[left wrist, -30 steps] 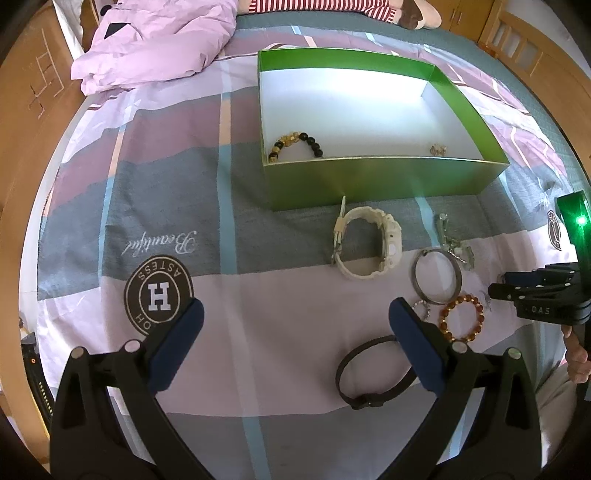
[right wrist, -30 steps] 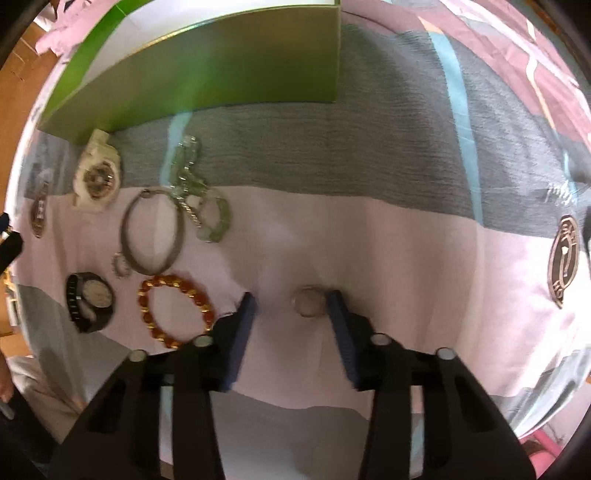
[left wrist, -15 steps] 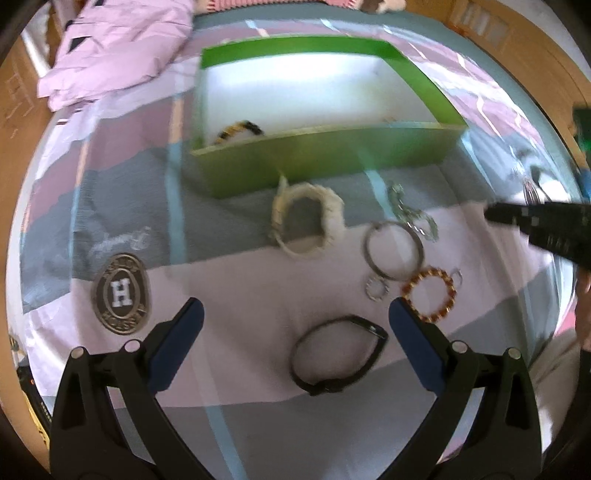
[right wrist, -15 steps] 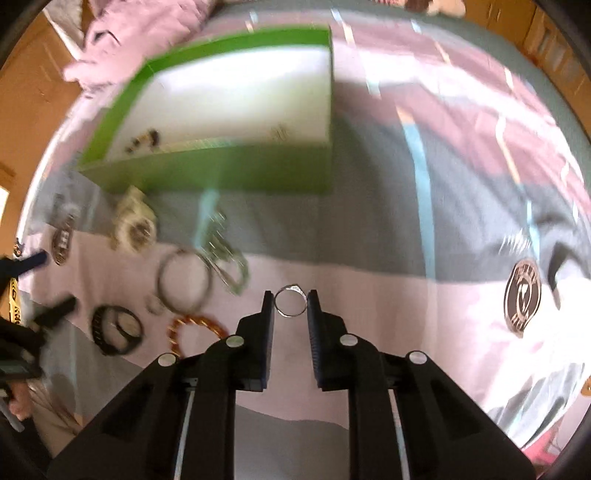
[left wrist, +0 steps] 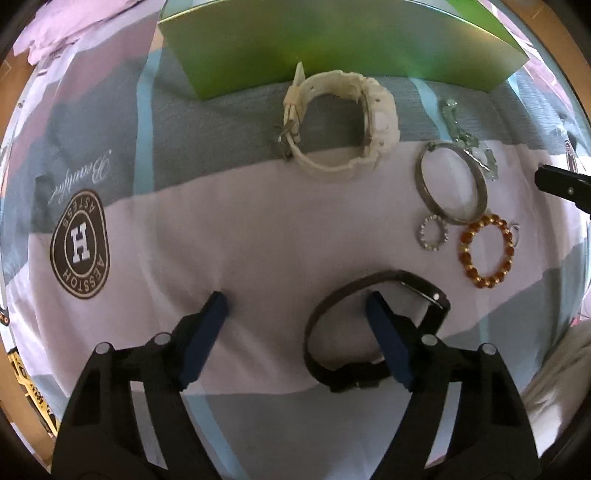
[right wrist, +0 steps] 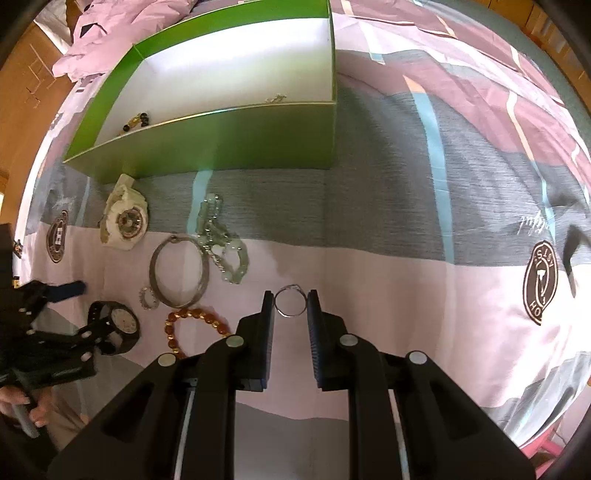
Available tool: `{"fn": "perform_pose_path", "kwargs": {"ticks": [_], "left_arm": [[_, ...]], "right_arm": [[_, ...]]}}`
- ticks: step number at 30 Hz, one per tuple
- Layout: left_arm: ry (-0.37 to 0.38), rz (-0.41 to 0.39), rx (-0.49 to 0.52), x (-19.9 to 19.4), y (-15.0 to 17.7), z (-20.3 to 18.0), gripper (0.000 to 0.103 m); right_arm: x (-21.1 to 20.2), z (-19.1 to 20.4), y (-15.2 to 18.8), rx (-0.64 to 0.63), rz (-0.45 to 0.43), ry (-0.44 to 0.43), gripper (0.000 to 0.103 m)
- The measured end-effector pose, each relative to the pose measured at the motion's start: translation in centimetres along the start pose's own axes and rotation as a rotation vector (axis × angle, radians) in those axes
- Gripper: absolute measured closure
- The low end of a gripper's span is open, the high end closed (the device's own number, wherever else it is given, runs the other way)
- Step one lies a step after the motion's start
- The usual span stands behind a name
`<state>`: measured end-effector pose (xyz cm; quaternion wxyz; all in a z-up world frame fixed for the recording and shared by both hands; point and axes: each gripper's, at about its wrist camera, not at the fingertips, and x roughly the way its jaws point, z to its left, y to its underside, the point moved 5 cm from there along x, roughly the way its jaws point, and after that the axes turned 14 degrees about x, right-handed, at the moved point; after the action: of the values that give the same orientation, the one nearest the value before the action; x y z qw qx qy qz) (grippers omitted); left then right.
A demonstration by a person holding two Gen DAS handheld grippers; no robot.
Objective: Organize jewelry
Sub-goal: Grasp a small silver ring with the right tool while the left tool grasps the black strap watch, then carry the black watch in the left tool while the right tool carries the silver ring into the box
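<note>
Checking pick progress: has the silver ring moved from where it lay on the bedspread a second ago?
Yes. The silver ring, then flat on the pink stripe, is now clamped upright in the right gripper and lifted off the bedspread, with the green box seen from higher up.

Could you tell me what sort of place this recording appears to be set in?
Most likely a bedroom: the jewelry lies on a patchwork bedsheet, a rumpled lilac quilt sits behind the green box, and wooden furniture borders the bed.
</note>
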<state>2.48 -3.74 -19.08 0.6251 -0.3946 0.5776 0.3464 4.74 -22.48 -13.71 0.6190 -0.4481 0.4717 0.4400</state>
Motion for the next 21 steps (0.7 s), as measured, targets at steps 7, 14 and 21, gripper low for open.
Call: {"fn": "perform_pose_path", "kwargs": {"ticks": [7, 14, 21], "left_arm": [[-0.067, -0.073, 0.111, -2.0, -0.7, -1.9, 0.100], [-0.055, -0.179, 0.067, -6.0, -1.4, -2.0, 0.100], [-0.033, -0.194, 0.029, -6.5, -1.1, -0.1, 0.100]], "right_arm": [[0.0, 0.1, 0.0, -0.005, -0.008, 0.013, 0.085], [-0.2, -0.1, 0.0, 0.001, -0.005, 0.009, 0.085], [0.0, 0.1, 0.1, 0.009, -0.009, 0.008, 0.085]]}}
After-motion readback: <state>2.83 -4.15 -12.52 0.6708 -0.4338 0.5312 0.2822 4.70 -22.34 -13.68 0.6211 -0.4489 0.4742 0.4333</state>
